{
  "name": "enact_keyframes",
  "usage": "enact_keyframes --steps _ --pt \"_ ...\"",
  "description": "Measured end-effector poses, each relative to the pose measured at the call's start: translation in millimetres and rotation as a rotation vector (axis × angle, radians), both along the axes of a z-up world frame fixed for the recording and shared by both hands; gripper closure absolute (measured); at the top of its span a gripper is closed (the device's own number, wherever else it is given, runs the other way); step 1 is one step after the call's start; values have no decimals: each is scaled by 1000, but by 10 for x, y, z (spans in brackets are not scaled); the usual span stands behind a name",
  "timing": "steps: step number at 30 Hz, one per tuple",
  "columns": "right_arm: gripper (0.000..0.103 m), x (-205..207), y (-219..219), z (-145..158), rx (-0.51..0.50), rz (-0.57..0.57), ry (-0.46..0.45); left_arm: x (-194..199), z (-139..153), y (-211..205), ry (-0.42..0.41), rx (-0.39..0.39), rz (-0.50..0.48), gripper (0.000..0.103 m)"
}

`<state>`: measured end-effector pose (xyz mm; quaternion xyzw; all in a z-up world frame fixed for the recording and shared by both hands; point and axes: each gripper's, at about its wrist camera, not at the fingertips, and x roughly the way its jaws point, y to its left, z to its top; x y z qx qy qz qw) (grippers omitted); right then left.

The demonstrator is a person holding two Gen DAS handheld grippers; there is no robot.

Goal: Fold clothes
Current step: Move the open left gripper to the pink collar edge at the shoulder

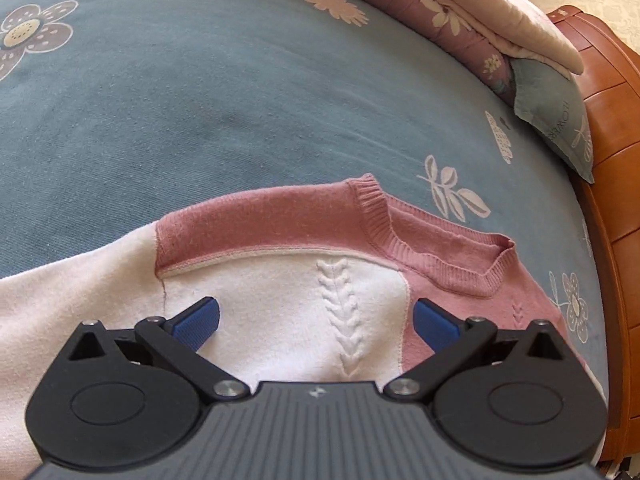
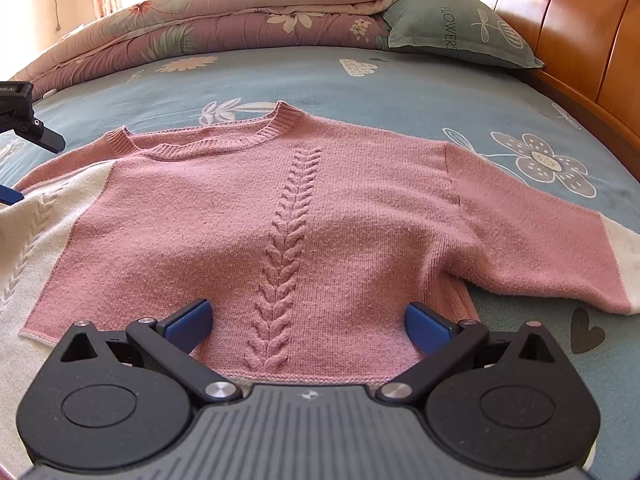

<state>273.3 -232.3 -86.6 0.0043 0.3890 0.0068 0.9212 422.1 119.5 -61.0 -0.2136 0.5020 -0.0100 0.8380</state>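
Both jaws gape wide, holding nothing: left gripper (image 1: 316, 320) over the white panel, right gripper (image 2: 308, 320) over the pink front of a sweater (image 2: 248, 208) spread flat on the blue bedsheet (image 2: 360, 84). Beyond lie a pillow (image 2: 460, 36) and folded quilt (image 2: 224, 24).

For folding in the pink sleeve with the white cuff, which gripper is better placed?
Right, probably. The right gripper, open, hovers over the sweater hem, and that sleeve stretches out on its side. The left gripper, also open, sits over the white panel at the opposite side.
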Motion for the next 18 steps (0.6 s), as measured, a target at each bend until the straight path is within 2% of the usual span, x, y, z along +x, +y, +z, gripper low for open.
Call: enact_keyframes --steps 1,6,10,11,14,16,18 --pt "0 -4 0 -1 -1 1 -2 37 -47 20 -1 20 17 1" --pt "0 -14 -5 1 -2 5 -4 244 -126 75 -64 20 58 1" --pt "0 -5 -5 3 -2 6 -1 422 -102 62 -94 63 56 1" --pt "0 -4 -4 2 -3 6 0 446 -70 43 -113 97 33 1" --pt "0 -5 -4 2 -4 7 1 454 -24 104 -65 136 75 4" --pt "0 -6 -4 2 -4 8 2 323 90 110 -93 61 61 5" --pt "0 -5 -5 4 -3 7 3 139 228 13 -129 3 -4 4"
